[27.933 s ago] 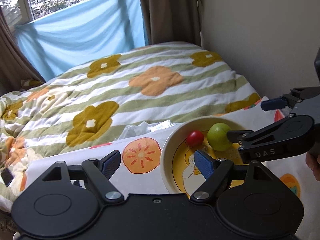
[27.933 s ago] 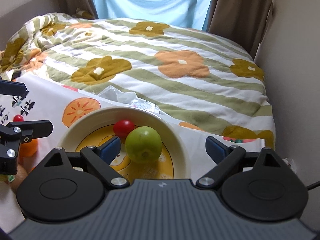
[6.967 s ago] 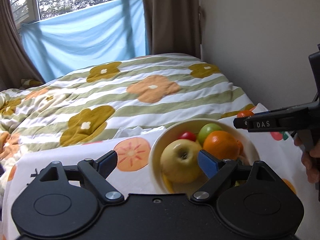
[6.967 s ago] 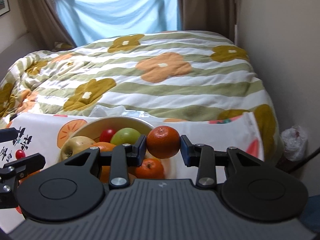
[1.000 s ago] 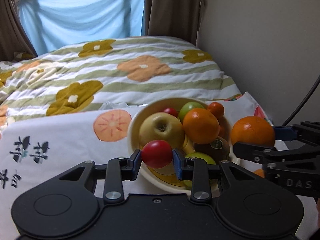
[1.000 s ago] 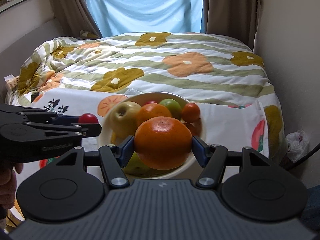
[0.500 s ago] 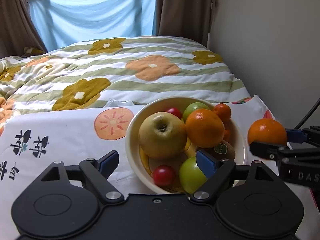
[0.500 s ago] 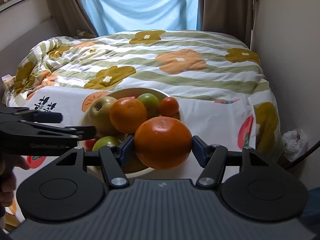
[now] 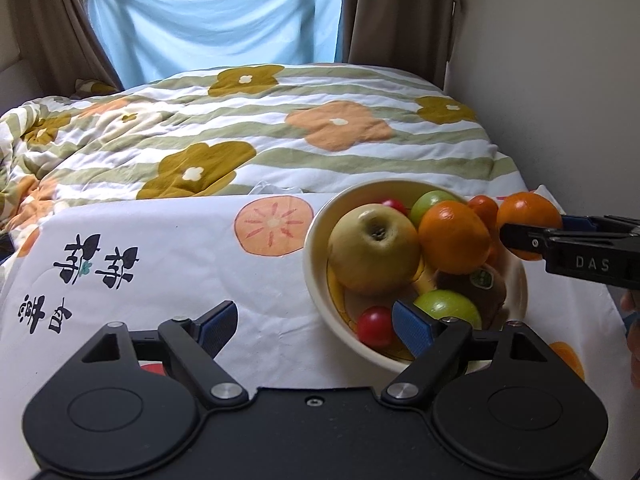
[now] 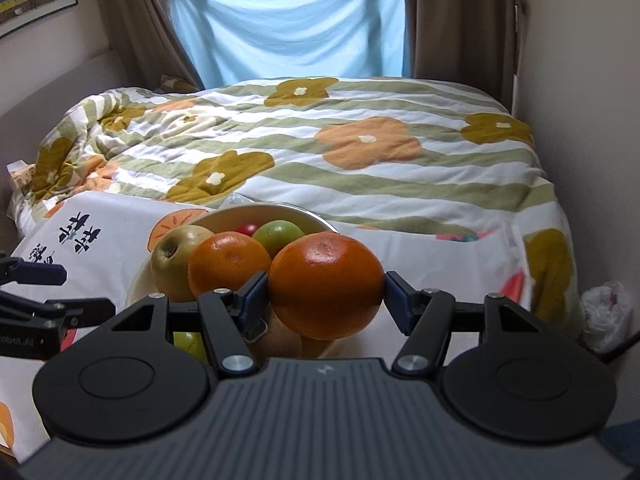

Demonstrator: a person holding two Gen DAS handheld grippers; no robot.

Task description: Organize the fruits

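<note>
A cream bowl (image 9: 316, 248) on the printed cloth holds a yellow apple (image 9: 374, 248), an orange (image 9: 454, 236), two green fruits, a kiwi (image 9: 476, 284), a small tangerine and two red cherry tomatoes (image 9: 374, 326). My left gripper (image 9: 316, 328) is open and empty, just in front of the bowl's near left rim. My right gripper (image 10: 324, 298) is shut on a large orange (image 10: 326, 286) and holds it over the bowl's right side; it also shows in the left wrist view (image 9: 528, 216). The bowl (image 10: 240, 216) is partly hidden behind that orange.
The white cloth with persimmon prints (image 9: 160, 264) covers the table. A flowered striped quilt (image 9: 280, 132) lies on the bed behind. A wall (image 9: 560, 80) stands close on the right. A white plastic bag (image 10: 606, 316) lies on the floor at right.
The left gripper opened and dropped the red tomato into the bowl's front, then drew back to the left. The right gripper moved the large orange in over the bowl.
</note>
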